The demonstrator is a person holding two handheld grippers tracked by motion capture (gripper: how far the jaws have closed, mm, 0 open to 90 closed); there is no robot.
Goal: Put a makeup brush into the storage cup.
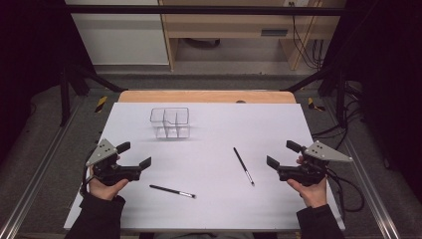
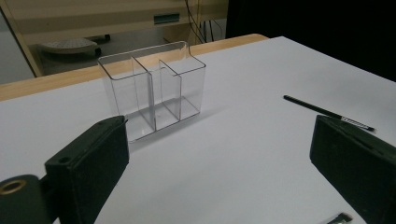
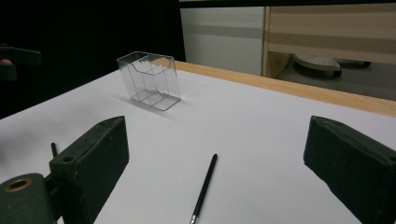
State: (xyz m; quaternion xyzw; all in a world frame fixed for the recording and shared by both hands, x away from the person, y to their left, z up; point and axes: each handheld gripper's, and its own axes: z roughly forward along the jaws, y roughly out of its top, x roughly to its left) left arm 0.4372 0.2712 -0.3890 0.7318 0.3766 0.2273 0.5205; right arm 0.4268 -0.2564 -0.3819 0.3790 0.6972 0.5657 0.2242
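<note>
Covering most of the table (image 1: 278, 97) is a white sheet (image 1: 214, 204), beyond whose far edge a strip of pale wood is left exposed. Grey floor is seen past the table, with a light wooden cabinet (image 1: 229, 25) and a white panel (image 1: 119, 35) at the far side of the room; black frame bars run across the top and down both sides, and cables (image 1: 306, 45) hang at the far right.

A clear plastic organiser (image 1: 170, 122) with several upright compartments is stood on the sheet, far and slightly left of centre. Two thin black pens are laid flat on the sheet: the first pen (image 1: 172, 191) lies near the person, left of centre, and the second pen (image 1: 244, 166) lies right of centre, angled from far-left to near-right. Both are well apart from the organiser and from each other.

The left gripper (image 1: 133, 155) is held at the near left edge of the sheet with its jaws spread wide and nothing between them. The right gripper (image 1: 281, 154) is held at the near right edge, its jaws likewise spread and empty. In the right gripper view the second pen (image 3: 204, 189) is seen on the sheet between the two jaws, untouched by either. In the left gripper view the organiser (image 2: 152, 88) is seen ahead and a pen (image 2: 327, 112) to the right
</note>
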